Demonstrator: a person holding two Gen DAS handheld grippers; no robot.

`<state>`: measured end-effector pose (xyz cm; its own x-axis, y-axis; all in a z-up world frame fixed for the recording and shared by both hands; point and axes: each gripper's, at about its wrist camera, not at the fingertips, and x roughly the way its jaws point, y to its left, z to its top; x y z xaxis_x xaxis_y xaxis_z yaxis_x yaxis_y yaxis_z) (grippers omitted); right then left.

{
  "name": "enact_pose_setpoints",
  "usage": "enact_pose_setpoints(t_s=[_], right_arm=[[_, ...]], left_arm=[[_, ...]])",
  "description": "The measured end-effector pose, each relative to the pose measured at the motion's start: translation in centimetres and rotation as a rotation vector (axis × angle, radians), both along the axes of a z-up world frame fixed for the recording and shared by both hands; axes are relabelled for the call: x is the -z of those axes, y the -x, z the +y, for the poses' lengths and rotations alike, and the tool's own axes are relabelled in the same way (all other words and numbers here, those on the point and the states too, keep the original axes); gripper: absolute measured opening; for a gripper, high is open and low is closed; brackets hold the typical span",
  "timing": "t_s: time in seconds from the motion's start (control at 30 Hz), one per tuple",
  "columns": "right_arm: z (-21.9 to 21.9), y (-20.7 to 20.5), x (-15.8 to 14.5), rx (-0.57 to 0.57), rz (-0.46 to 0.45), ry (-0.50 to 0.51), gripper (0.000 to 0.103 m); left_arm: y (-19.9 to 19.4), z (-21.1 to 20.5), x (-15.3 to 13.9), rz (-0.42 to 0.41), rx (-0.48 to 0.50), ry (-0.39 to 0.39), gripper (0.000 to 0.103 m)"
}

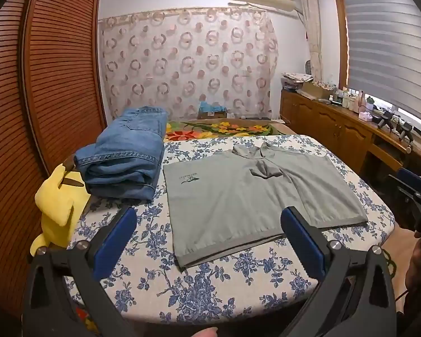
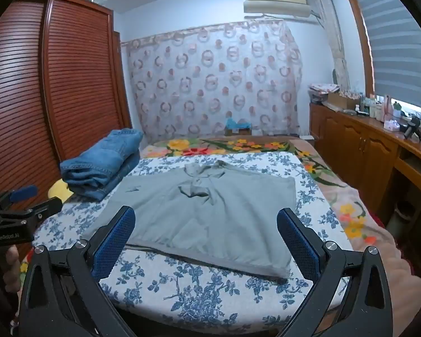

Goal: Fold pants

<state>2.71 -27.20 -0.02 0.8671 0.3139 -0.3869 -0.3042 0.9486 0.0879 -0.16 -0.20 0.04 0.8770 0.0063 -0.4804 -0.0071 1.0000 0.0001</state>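
Note:
Grey shorts (image 1: 238, 196) lie flat on the blue-flowered bed sheet (image 1: 216, 286), waistband towards the far side, leg hems towards me. They also show in the right wrist view (image 2: 210, 213). My left gripper (image 1: 209, 219) is open and empty, held above the near hem of the left leg. My right gripper (image 2: 206, 219) is open and empty, above the near edge of the shorts. The left gripper also shows at the left edge of the right wrist view (image 2: 28, 196); the right one shows at the right edge of the left wrist view (image 1: 418, 193).
Folded blue jeans (image 1: 126, 157) sit stacked at the sheet's left side, next to a yellow plush toy (image 1: 59, 205). A louvred wooden wardrobe (image 1: 42, 84) stands at left. A wooden cabinet (image 1: 336, 129) with small items runs along the right wall. A flowered blanket (image 2: 238, 144) lies beyond the sheet.

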Motion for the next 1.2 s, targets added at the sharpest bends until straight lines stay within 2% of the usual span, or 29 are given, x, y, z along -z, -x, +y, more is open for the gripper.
enact_pose_setpoints(t_s=[1.2], right_arm=[[0.20,0.10,0.14,0.001,-0.004,0.007,0.103]], left_arm=[[0.24,0.53,-0.53,-0.002,0.001,0.009,0.103]])
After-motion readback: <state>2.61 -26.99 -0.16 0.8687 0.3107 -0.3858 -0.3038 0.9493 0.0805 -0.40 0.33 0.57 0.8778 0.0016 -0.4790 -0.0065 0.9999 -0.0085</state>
